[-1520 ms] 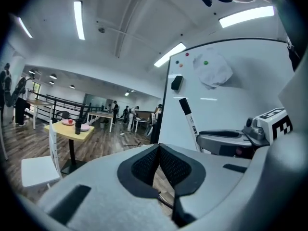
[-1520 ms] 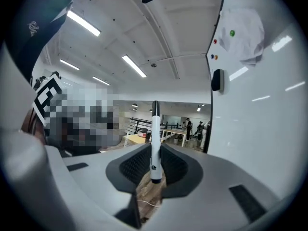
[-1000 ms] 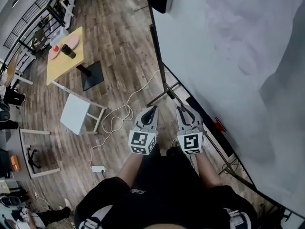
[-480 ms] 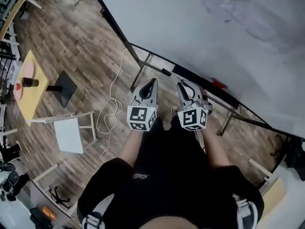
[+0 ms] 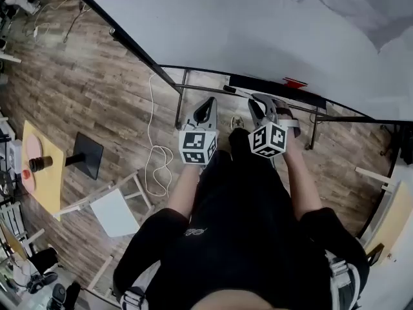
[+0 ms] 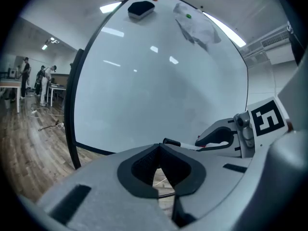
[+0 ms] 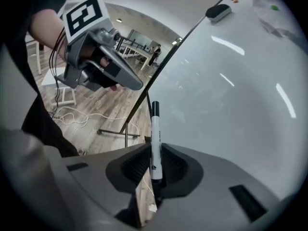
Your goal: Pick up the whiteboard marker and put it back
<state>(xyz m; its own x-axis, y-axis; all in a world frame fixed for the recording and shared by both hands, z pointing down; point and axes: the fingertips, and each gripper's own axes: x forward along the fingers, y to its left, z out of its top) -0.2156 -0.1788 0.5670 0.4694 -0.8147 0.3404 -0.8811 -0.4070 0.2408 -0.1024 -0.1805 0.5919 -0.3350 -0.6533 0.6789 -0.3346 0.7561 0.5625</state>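
The whiteboard marker [image 7: 155,137], white with a black cap, stands out forward between the pads of my right gripper [image 7: 155,152], which is shut on it. In the head view the right gripper [image 5: 258,101] sits just below the whiteboard's black tray [image 5: 310,99], with the marker's cap [image 5: 228,88] pointing left along it. My left gripper [image 5: 207,103] is beside it on the left, shut with nothing in it. In the left gripper view its jaws [image 6: 159,148] meet, and the marker [image 6: 182,144] and right gripper [image 6: 226,137] show beyond them.
The whiteboard [image 5: 271,24] fills the top of the head view, and a black eraser [image 7: 219,11] is stuck high on it. A small red thing [image 5: 295,82] lies on the tray. The board's metal stand legs [image 5: 179,102] and a white cable [image 5: 155,141] are on the wood floor.
Both grippers have come down and tipped lower, staying side by side. The view has swung so that the whiteboard now runs across the top. The marker stays in the right gripper.
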